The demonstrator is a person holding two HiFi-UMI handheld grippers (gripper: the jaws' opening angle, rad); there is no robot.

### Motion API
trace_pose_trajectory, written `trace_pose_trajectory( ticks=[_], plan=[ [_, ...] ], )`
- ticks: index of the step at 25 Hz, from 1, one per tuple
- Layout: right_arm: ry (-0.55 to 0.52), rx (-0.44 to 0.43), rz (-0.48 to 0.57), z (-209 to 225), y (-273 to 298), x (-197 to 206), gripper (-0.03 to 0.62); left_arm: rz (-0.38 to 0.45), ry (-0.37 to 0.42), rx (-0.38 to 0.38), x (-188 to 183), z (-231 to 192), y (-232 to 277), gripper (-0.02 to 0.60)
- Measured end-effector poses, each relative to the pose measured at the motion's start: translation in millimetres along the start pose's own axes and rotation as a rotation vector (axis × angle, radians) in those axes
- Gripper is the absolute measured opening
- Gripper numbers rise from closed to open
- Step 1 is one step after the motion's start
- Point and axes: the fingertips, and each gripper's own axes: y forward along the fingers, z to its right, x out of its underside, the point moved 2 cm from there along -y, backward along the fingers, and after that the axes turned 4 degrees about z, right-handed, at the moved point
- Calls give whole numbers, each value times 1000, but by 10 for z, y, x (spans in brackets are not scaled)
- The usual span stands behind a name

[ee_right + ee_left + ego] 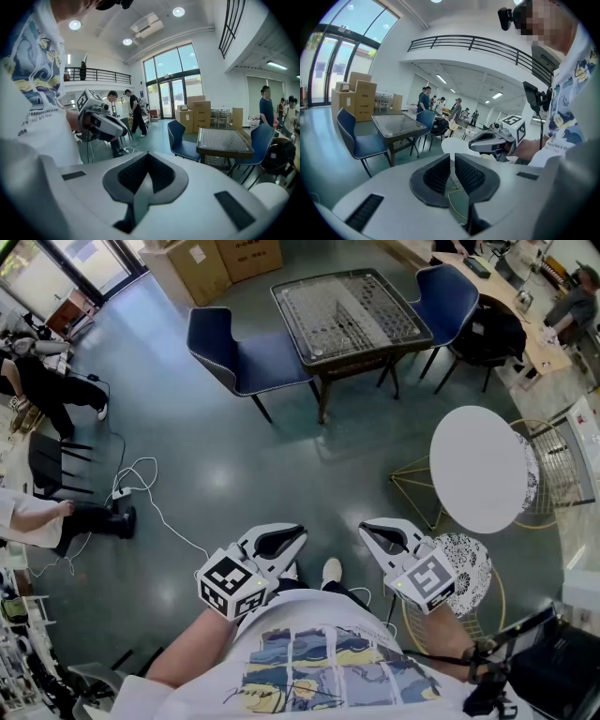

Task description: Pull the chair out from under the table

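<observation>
A dark table [352, 310] with a mesh top stands far ahead on the green floor. A blue chair [248, 357] stands at its left side, its seat touching the table's edge. A second blue chair [450, 296] is at the table's right. Both grippers hover close to my body, well short of the chairs. My left gripper [286, 538] shows a narrow slit between its pads, with nothing in it. My right gripper [380, 532] is shut and empty. In the left gripper view the chair [356, 138] and table [396, 125] appear beyond the left gripper [452, 157].
A white round table [480, 465] on a gold wire frame stands at my right. Cardboard boxes [211, 263] sit behind the dark table. People [47, 390] and a white cable [150, 502] are on the floor at the left.
</observation>
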Motion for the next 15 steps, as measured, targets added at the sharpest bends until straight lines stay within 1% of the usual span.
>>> trace_pose_trajectory(
  ticks=[5,10,15],
  plan=[
    [-22,-62,5,-262,30,-65,11,47,-1,-44,-2,147,-238,38],
    [-48,-80,-7,-360,55,-165,9,62,-1,-81,-18,162,-438,38],
    [-50,-84,-8,-392,68,-199,11,72,3,-107,-22,118,-560,38]
  ],
)
